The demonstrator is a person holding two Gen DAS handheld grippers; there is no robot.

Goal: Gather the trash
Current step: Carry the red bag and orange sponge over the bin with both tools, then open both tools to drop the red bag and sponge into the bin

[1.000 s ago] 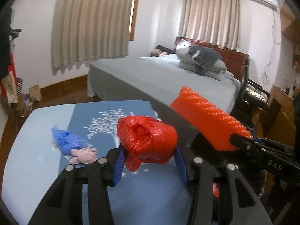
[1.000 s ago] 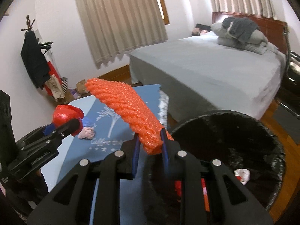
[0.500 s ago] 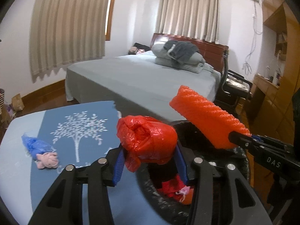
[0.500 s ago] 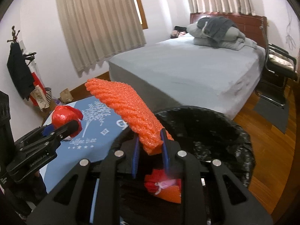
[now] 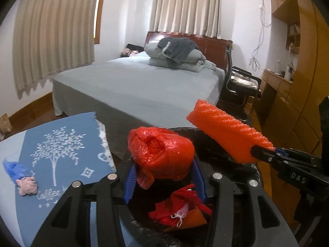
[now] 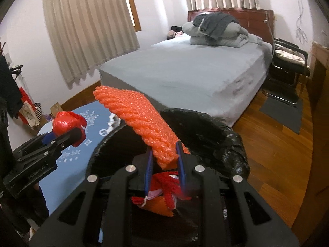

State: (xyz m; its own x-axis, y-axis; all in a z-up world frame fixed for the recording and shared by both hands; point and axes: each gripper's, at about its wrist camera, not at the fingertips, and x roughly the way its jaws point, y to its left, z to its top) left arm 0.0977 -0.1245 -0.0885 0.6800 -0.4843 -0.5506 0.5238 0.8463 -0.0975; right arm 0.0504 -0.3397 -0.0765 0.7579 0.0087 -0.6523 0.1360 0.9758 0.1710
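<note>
below both jaws, the black-lined bin (image 6: 236, 142) gapes, ready for drops. left gripper (image 5: 164, 177) clamps a crumpled red bag (image 5: 162, 154); right gripper (image 6: 164, 164) pinches orange foam netting (image 6: 139, 119). beyond the left jaws, blue and pink scraps (image 5: 20, 177) wait on the table (image 5: 12, 205).

Bed (image 5: 131, 86) at twelve | curtains (image 5: 51, 30) at ten | chair (image 5: 240, 80) at two | wood floor (image 6: 273, 135) | white walls (image 5: 121, 18)
</note>
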